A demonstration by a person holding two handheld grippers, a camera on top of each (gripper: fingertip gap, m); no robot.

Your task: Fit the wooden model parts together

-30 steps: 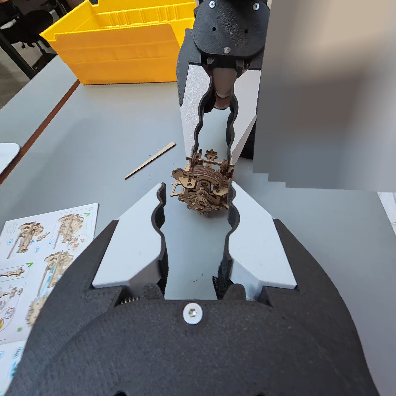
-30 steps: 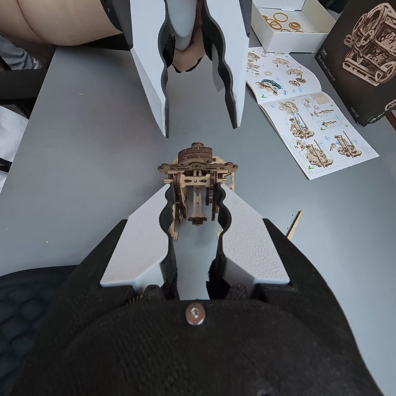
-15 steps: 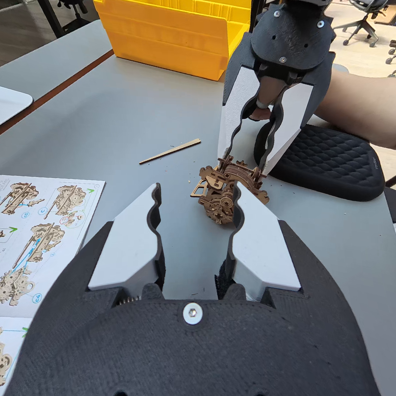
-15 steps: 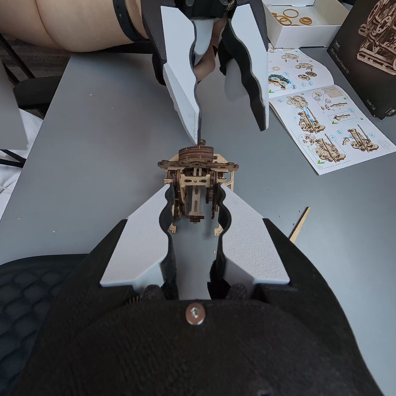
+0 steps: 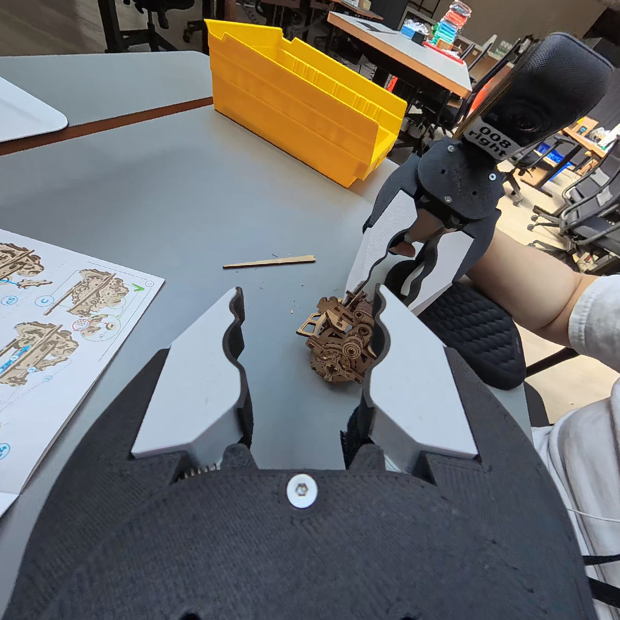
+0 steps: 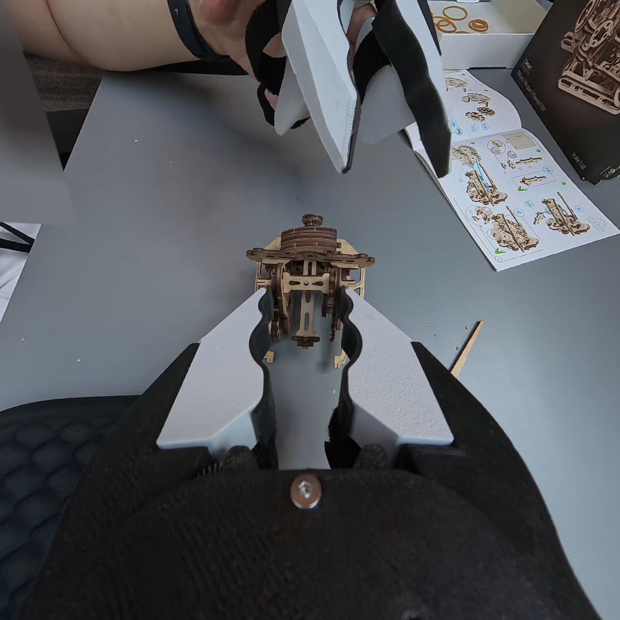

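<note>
A small brown wooden model [image 6: 310, 268] of gears and plates stands on the grey table [image 6: 151, 268]. My right gripper [image 6: 305, 297] is shut on its near end, one finger on each side. In the left wrist view the model [image 5: 339, 342] sits just left of my own right finger [image 5: 402, 362]. My left gripper [image 5: 308, 295] is open and empty. In the right wrist view it [image 6: 392, 169] hangs above the table, beyond the model and to its right, apart from it. A thin wooden stick [image 5: 268, 262] lies loose on the table.
An open instruction booklet [image 5: 67, 318] lies at the left. A yellow bin [image 5: 302, 110] stands at the far edge. A black wrist pad [image 5: 469, 332] lies under the right arm. A black model box [image 6: 577, 84] and a white box of rings [image 6: 469, 33] are far right. The gap from one gripper's tips to the other's is roughly 8 centimetres.
My left gripper has drawn back from the model, risen and swung aside, still open. My right gripper has kept its hold and the model has stayed in place.
</note>
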